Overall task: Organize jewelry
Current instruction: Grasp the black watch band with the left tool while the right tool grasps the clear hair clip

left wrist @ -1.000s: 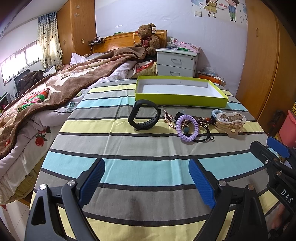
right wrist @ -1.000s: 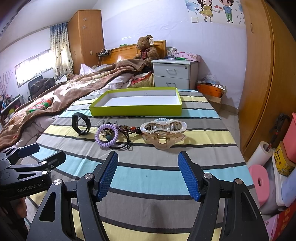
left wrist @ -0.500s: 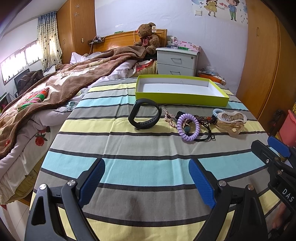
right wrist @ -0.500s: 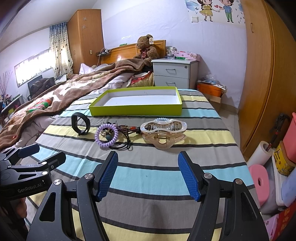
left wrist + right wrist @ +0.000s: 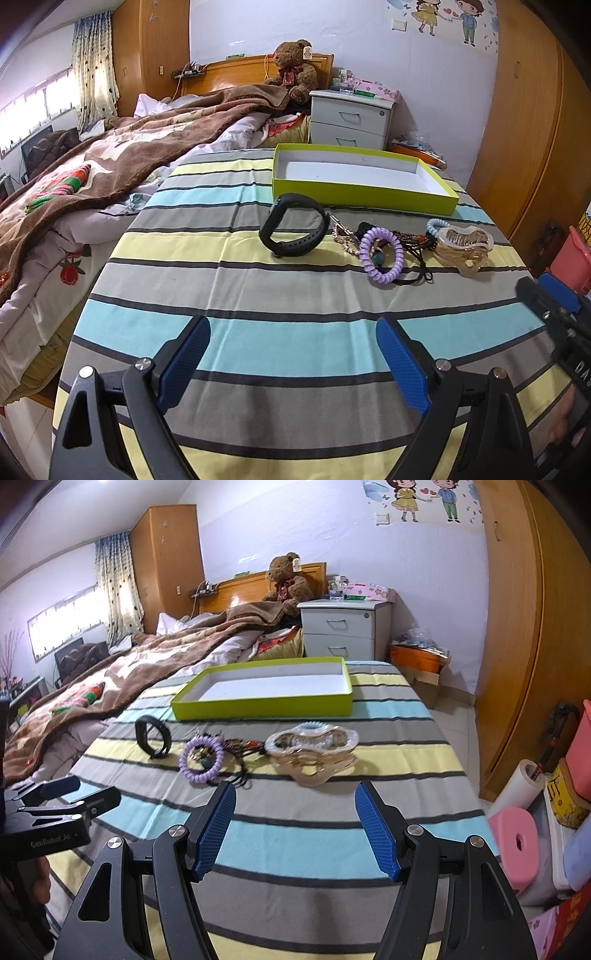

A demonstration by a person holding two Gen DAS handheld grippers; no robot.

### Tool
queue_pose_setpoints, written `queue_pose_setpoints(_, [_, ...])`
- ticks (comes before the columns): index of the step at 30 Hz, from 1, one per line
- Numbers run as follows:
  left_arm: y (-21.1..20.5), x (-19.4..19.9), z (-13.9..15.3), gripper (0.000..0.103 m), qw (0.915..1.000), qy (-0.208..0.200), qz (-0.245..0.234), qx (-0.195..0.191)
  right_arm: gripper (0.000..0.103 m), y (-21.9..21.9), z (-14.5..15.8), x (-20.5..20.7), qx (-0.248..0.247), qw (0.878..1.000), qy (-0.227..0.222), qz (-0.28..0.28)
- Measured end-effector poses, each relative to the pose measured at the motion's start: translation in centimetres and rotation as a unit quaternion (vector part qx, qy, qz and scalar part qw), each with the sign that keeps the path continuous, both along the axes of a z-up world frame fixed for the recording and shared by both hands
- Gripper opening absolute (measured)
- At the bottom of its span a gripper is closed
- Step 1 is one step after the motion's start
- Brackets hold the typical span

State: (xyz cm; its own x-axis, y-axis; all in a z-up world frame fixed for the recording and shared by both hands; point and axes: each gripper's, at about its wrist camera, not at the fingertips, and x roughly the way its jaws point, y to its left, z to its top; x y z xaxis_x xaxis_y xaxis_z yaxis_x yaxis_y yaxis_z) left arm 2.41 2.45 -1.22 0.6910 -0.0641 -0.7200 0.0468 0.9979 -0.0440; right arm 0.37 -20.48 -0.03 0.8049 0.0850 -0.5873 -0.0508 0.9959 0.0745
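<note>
A lime-green tray [image 5: 364, 197] [image 5: 258, 707] with a white empty floor sits at the far side of the striped table. In front of it lie a black wristband [image 5: 293, 225] [image 5: 153, 736], a purple coil hair tie [image 5: 382, 254] [image 5: 201, 755], a tangle of beaded bracelets and black cord [image 5: 413, 242] [image 5: 240, 746], and a clear beige hair claw [image 5: 465, 245] [image 5: 314, 749] with a light-blue coil tie behind it. My left gripper [image 5: 293, 360] is open and empty, well short of the wristband. My right gripper [image 5: 295, 829] is open and empty, just short of the hair claw.
A bed with a brown blanket [image 5: 110, 162] borders the table's left side. A white nightstand [image 5: 351, 120] and a teddy bear [image 5: 293, 72] stand behind. Wooden wardrobes are on the right. Boxes and a pink roll [image 5: 515, 842] sit beside the table's right edge.
Both grippers have moved slightly forward toward the jewelry. Both stay open and empty; nothing on the table has moved.
</note>
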Motion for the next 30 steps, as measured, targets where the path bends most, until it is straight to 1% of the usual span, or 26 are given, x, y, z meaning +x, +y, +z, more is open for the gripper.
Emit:
queue_pose_setpoints(2, [0.4, 0.5, -0.1, 0.089, 1.0, 0.008, -0.001, -0.004, 0.068, -0.7, 0.3, 0.5, -0.001, 1.0, 0.001, -0.007])
queue_pose_setpoints(5, [1.3, 1.3, -0.2, 0.088, 0.9998, 0.013, -0.001, -0.014, 0.068, -1.7, 0.3, 1.8, 0.013, 1.0, 0.022, -0.006])
queue_pose_setpoints(8, [2.3, 2.4, -0.2, 0.087, 0.9993, 0.026, 0.005, -0.027, 0.068, -2.7, 0.3, 3.2, 0.026, 0.999, 0.035, -0.024])
queue_pose_setpoints(10, [2.8, 3.1, -0.2, 0.087, 0.9988, 0.035, 0.009, -0.033, 0.068, -3.1, 0.2, 4.3, 0.024, 0.998, 0.044, -0.031])
queue_pose_setpoints(15, [3.5, 4.6, 0.1, 0.087, 0.9987, 0.032, 0.009, -0.04, 0.068, -3.5, -0.2, 6.8, 0.016, 0.997, 0.069, -0.035])
queue_pose_setpoints(18, [3.7, 5.8, 0.0, 0.087, 0.998, 0.039, 0.004, -0.05, 0.068, -3.7, -0.6, 8.3, 0.014, 0.996, 0.085, -0.03])
queue_pose_setpoints(21, [4.0, 6.9, -0.1, 0.087, 0.9976, 0.038, 0.003, -0.057, 0.067, -3.9, -1.1, 9.5, 0.023, 0.994, 0.101, -0.024])
queue_pose_setpoints(23, [4.1, 7.7, -0.3, 0.087, 0.9975, 0.045, 0.004, -0.054, 0.063, -3.9, -1.4, 10.1, 0.018, 0.993, 0.111, -0.022])
queue_pose_setpoints(25, [4.1, 8.4, -0.6, 0.087, 0.9976, 0.048, 0.007, -0.049, 0.062, -4.0, -1.8, 10.7, 0.016, 0.992, 0.122, -0.018])
queue_pose_setpoints(30, [4.1, 10.3, -1.4, 0.086, 0.9974, 0.06, 0.009, -0.038, 0.05, -4.1, -2.6, 11.4, 0.019, 0.99, 0.141, -0.009])
